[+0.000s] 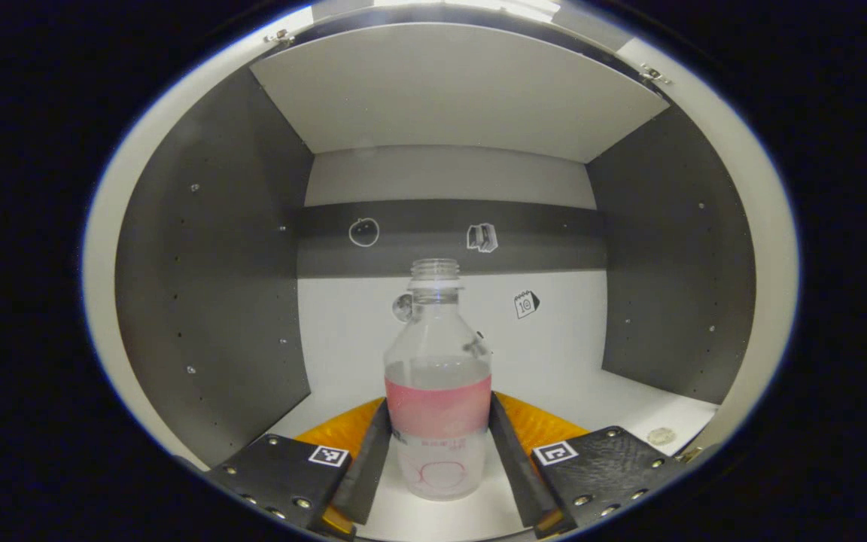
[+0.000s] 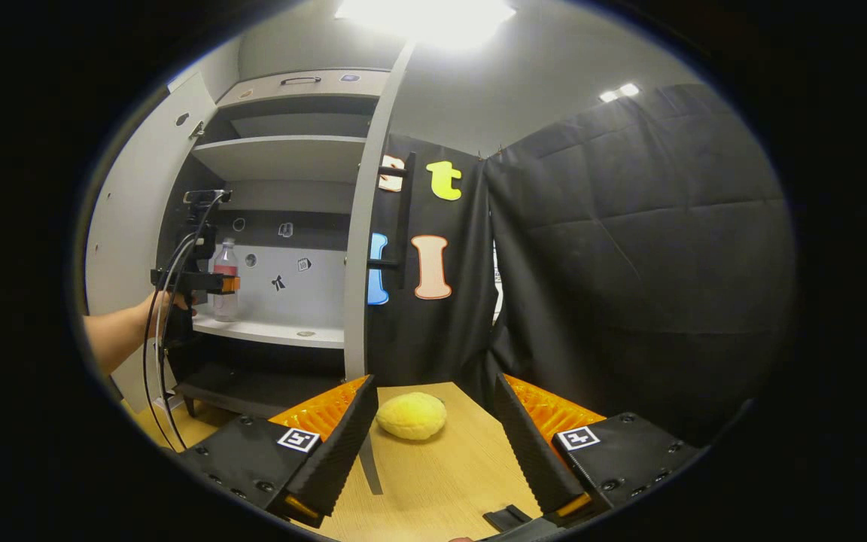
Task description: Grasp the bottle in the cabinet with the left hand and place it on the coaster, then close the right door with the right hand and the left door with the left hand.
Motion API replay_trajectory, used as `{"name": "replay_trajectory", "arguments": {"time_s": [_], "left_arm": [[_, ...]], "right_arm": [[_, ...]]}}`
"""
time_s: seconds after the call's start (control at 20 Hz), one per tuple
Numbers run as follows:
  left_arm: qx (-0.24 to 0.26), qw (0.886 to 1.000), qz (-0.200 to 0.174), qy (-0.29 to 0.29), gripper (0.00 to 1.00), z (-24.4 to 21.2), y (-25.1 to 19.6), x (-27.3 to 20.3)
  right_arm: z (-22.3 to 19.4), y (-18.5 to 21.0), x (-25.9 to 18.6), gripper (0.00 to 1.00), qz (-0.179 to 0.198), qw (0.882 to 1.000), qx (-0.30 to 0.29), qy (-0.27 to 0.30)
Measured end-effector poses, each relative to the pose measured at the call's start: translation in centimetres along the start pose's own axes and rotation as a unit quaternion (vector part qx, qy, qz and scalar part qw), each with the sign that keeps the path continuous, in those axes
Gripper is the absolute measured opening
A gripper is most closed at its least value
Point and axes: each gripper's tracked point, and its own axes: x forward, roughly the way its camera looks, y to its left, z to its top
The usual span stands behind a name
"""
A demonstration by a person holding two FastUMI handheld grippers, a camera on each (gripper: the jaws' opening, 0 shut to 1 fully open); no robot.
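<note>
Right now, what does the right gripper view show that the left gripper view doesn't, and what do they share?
Right gripper view alone: a yellow sponge-like lump on the wooden table, the open right door, and a hand holding the left hand-held gripper. Left gripper view alone: its fingers closed against the bottle's label. Both: the bottle on the cabinet shelf.

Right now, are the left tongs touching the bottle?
Touching. The left gripper view shows both fingers of the left tongs pressed against the bottle, no gap.
</note>
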Motion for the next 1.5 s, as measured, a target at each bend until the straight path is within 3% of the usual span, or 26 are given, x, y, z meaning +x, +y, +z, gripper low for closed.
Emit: {"name": "replay_trajectory", "arguments": {"time_s": [0.1,0.15,0.2,0.5,0.55,0.9,0.95,1.0,1.05,1.5], "left_arm": [[-0.011,1.0,0.004,-0.006,0.74,0.5,0.1,-0.3],[-0.016,1.0,0.007,-0.012,0.81,1.0,0.3,-0.7],[-0.021,1.0,0.008,-0.019,0.74,1.5,0.4,-1.2],[-0.027,0.999,0.015,-0.044,0.74,3.4,0.4,-6.1],[-0.026,0.998,0.015,-0.046,0.81,3.4,0.3,-7.0],[-0.018,0.999,0.021,-0.047,0.81,1.6,-0.3,-14.0],[-0.017,0.999,0.022,-0.046,0.66,1.3,-0.3,-14.8],[-0.017,0.999,0.019,-0.045,0.8,1.0,-0.5,-15.7],[-0.018,0.999,0.016,-0.045,0.74,0.7,-0.7,-16.4],[-0.009,0.999,0.0,-0.054,0.74,-2.4,-3.2,-22.0]], "right_arm": [[0.1,-0.2,-0.2,0.98,0.004,1.0,0.003,-0.002],[0.3,-0.2,-0.3,0.98,0.007,1.0,0.004,-0.003],[0.4,-0.2,-0.7,0.98,0.01,1.0,0.005,-0.004],[0.8,-1.1,-2.6,0.98,0.033,0.999,-0.004,-0.008],[1.0,-1.2,-2.9,0.98,0.037,0.999,-0.005,-0.009],[1.0,-2.2,-5.6,0.99,0.074,0.997,-0.001,-0.014],[0.9,-2.3,-5.9,0.99,0.08,0.997,0.0,-0.012],[0.8,-2.4,-6.4,0.99,0.085,0.996,0.0,-0.012],[0.7,-2.7,-6.7,0.99,0.088,0.996,0.0,-0.012],[-0.4,-4.3,-9.1,0.98,0.11,0.994,-0.001,0.0]]}}
